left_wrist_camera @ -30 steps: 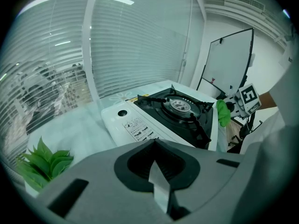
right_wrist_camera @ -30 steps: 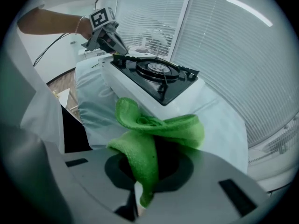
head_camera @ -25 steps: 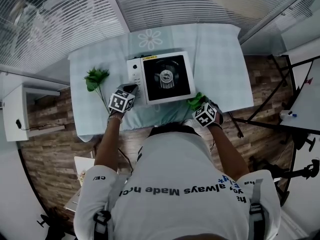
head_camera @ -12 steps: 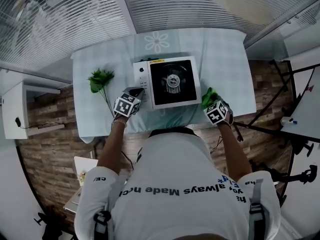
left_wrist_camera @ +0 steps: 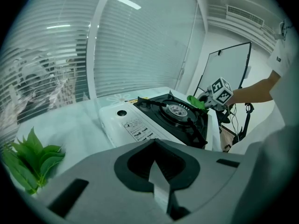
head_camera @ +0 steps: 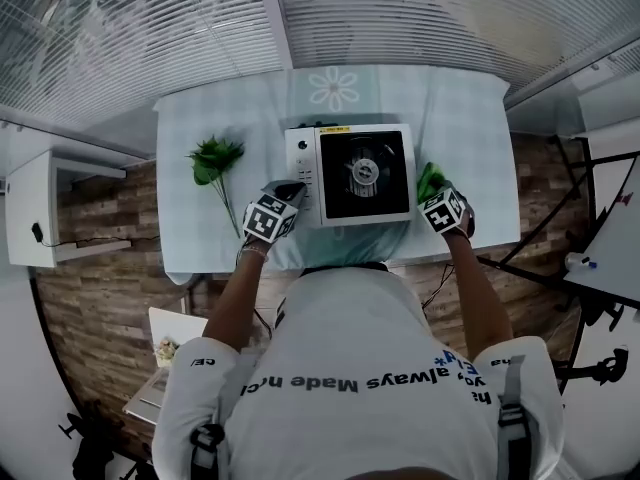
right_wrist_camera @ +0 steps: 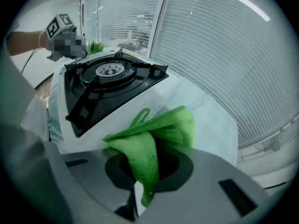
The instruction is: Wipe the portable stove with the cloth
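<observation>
The portable stove (head_camera: 365, 173) is white with a black top and a round burner, and sits mid-table. My right gripper (head_camera: 436, 192) is by the stove's right side near its front corner, shut on a green cloth (head_camera: 429, 179). In the right gripper view the cloth (right_wrist_camera: 161, 132) bunches out of the jaws just beside the stove's white edge (right_wrist_camera: 140, 101). My left gripper (head_camera: 291, 189) is at the stove's front left corner, next to the control panel (head_camera: 303, 173). Its jaws are shut with nothing in them, and the stove (left_wrist_camera: 163, 118) lies just ahead of them.
A green leafy sprig (head_camera: 215, 160) lies on the table left of the stove. A pale checked tablecloth (head_camera: 455, 118) with a daisy print covers the table. Window blinds run along the far side. A white cabinet (head_camera: 35, 208) stands at the left and black stands (head_camera: 560, 268) at the right.
My right gripper has carried the cloth from the stove's front right corner round to its right side. The left gripper has kept its place at the front left corner.
</observation>
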`<state>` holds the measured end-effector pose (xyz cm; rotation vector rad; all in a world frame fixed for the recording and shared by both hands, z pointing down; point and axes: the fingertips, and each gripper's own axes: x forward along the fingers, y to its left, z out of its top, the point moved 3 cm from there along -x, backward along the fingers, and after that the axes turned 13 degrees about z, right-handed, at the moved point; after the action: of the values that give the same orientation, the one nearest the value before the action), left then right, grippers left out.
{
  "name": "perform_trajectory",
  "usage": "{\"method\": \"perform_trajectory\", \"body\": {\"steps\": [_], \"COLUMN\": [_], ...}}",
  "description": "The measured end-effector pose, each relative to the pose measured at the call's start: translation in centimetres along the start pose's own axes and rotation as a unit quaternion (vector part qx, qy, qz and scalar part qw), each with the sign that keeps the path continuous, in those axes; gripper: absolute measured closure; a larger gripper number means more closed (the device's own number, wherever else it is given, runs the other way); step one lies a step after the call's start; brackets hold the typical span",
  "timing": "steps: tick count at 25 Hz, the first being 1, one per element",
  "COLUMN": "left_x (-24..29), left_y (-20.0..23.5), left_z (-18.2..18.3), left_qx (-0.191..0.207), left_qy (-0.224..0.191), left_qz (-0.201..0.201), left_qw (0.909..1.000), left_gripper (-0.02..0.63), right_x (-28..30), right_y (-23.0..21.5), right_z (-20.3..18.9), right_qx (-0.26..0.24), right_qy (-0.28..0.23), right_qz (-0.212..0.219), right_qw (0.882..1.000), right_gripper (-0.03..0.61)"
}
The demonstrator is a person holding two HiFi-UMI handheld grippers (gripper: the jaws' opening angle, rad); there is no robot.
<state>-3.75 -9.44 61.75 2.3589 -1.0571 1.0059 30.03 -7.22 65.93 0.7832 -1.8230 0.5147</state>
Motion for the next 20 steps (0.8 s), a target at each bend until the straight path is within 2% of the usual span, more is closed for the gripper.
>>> {"method": "perform_trajectory", "body": {"steps": [6, 14, 20], "left_x": [0.1, 0.0, 0.0], "left_y": [0.2, 0.3, 0.3], "left_z": [-0.1, 0.0, 0.1], "left_qx": [-0.006, -0.018, -0.029], "left_qy": [-0.004, -0.007, -0.009], "left_qz": [-0.01, -0.018, -0.022], "left_qw": [0.9999, 0.9997, 0.9993], "left_gripper": [0.603, 0.603, 0.603], "right_x": [1.6, 3.6, 4.5], "right_y": [-2.8, -6.7, -9.5], "right_z": [2.3, 5.8, 8.8], "right_qx": [0.012, -0.001, -0.008], "right_qy": [0.005, 0.02, 0.014], "right_qz": [0.001, -0.004, -0.009], "right_qw": [1.0, 1.0, 1.0], "right_gripper": [0.555, 0.555, 0.555]}}
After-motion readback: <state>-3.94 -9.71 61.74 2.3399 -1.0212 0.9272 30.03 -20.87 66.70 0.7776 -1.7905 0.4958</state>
